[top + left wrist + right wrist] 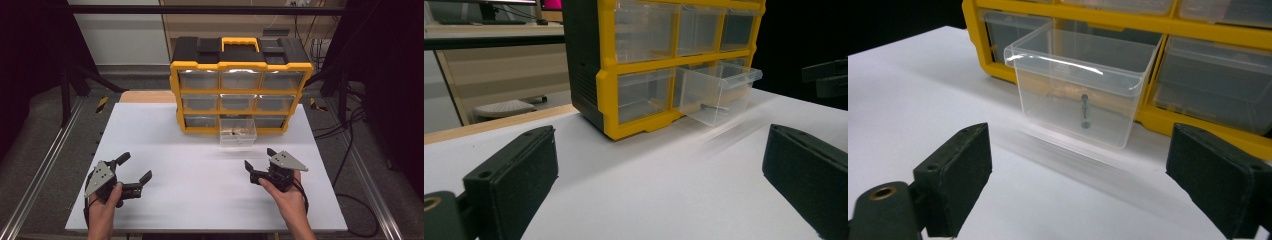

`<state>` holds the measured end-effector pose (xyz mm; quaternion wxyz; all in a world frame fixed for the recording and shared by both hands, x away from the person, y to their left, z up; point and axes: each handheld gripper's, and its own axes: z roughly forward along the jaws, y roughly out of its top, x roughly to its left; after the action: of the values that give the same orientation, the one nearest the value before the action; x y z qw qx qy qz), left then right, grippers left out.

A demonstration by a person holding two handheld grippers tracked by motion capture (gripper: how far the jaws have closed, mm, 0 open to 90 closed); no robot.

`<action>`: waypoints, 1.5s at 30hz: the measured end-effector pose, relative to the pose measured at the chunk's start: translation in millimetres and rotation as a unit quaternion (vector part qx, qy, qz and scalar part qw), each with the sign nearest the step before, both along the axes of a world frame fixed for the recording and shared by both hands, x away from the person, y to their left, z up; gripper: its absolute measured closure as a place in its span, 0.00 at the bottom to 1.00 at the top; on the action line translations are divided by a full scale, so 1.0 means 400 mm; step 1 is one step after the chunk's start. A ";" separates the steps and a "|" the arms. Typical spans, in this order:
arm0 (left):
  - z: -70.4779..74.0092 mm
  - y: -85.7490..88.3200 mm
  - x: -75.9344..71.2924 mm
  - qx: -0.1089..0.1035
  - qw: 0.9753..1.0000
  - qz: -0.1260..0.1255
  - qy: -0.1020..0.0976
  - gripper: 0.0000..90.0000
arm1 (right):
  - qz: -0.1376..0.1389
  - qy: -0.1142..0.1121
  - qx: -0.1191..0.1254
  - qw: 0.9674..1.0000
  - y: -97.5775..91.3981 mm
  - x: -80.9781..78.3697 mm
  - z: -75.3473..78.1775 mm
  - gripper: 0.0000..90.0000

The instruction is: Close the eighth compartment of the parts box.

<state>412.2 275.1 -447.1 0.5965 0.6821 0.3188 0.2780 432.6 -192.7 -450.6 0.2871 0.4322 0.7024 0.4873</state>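
Both tools are wide open and holding nothing: left tool [131, 171] sits at 7 o'clock on the counter [200, 200], right tool [260, 159] at 5, facing the pulled-out clear drawer [238, 133] at 12, in the organizer's [240, 65] bottom row.

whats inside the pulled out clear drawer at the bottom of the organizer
The open drawer holds a small dark screw, seen through its clear front, with brownish bits beside it that are too blurred to name. Its rear end is hidden inside the yellow organizer.
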 end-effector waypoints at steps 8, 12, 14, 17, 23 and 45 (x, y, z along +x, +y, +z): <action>0.002 0.010 -0.001 -0.001 1.000 0.007 -0.002 0.01 | -0.003 0.028 -0.012 1.000 0.000 0.002 -0.009 0.28; 0.003 0.011 -0.003 -0.002 1.000 0.007 -0.003 0.02 | -0.007 0.042 -0.021 0.999 -0.004 0.000 -0.016 0.40; 0.005 0.010 -0.005 -0.002 1.000 0.007 -0.004 0.02 | -0.007 0.047 -0.023 0.999 -0.008 0.000 -0.018 0.47; 0.005 0.011 -0.004 -0.003 1.000 0.008 -0.004 0.02 | -0.002 0.047 -0.022 0.999 -0.008 -0.003 -0.019 0.58; 0.005 0.015 -0.003 -0.004 1.000 0.011 -0.004 0.02 | 0.016 0.040 -0.023 0.999 -0.001 -0.008 -0.017 0.80; 0.003 0.020 0.000 0.001 1.000 0.015 -0.004 0.02 | 0.025 0.040 -0.015 0.999 0.010 -0.008 -0.022 1.00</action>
<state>412.1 283.0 -446.0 0.5926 0.6771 0.3262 0.2896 429.3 -188.9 -459.6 0.2534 0.4293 0.7312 0.4658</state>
